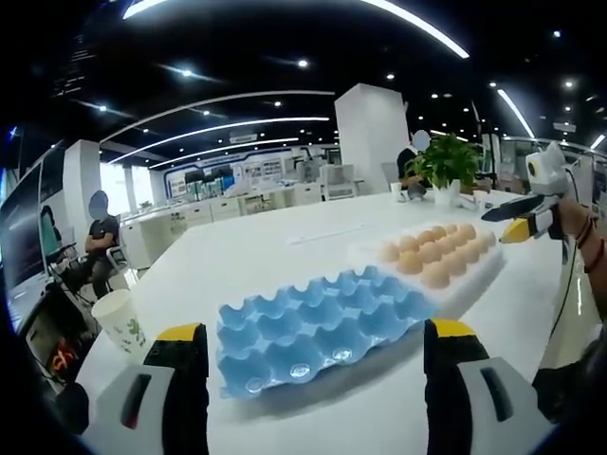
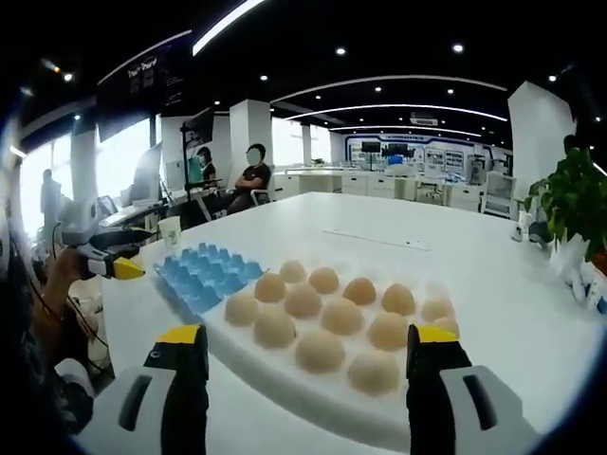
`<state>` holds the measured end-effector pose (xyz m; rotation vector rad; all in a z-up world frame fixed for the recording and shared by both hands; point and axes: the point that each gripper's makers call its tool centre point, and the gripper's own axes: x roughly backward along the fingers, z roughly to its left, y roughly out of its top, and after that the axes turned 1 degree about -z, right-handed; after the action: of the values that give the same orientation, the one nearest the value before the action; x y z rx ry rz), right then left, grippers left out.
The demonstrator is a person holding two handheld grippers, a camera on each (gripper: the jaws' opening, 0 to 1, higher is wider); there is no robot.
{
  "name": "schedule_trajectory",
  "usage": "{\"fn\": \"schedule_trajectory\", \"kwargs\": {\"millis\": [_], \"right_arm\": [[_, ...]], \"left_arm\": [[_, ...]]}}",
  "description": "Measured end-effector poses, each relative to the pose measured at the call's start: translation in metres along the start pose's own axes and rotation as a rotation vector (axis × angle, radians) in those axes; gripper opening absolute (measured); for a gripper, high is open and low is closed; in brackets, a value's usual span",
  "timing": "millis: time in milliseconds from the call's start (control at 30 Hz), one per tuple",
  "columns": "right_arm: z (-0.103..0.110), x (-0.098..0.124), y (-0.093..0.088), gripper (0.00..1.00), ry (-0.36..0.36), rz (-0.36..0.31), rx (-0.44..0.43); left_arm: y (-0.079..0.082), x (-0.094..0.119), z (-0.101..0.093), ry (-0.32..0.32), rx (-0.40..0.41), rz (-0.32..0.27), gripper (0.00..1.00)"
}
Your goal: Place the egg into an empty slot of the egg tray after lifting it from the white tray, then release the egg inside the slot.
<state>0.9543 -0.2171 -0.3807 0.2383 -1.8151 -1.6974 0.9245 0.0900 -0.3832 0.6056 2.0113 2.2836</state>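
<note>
Both tools are held open and empty: the left tool (image 1: 315,355) is aimed at the blue egg tray (image 1: 313,327), the right tool (image 2: 305,360) at the white tray (image 2: 313,398) with its eggs (image 2: 321,349). The two trays are seen lying side by side on the white counter (image 2: 379,237), touching or nearly so. No egg has been lifted yet, and every blue slot that can be seen is empty.

The chief risk is judged to lie in the grasp. The eggs are packed close (hardly a gap between neighbours), so a jaw lowered between two could push or crack the one beside the target. Too hard a closing would break the shell; too light a one would let a smooth, round egg slip on the way across. A release made above a ridge instead of a cup could leave the egg rolling over the light tray, which could itself be shifted by a nudge.

The near edge of each tray is cut off behind the jaws. It cannot be told how the eggs are seated in the white tray, nor how many there are. In the right gripper view the far part of the blue tray is small and partly hidden by the left tool (image 2: 119,268). A paper cup (image 1: 121,322) stands near the counter's corner
</note>
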Motion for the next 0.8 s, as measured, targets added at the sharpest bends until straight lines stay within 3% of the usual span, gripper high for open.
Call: {"fn": "schedule_trajectory", "kwargs": {"millis": [800], "right_arm": [[0.010,-0.018,0.014,0.88,0.026,-0.021,0.007]], "left_arm": [[0.010,0.001,0.000,0.001,-0.004,-0.005,0.96]]}}
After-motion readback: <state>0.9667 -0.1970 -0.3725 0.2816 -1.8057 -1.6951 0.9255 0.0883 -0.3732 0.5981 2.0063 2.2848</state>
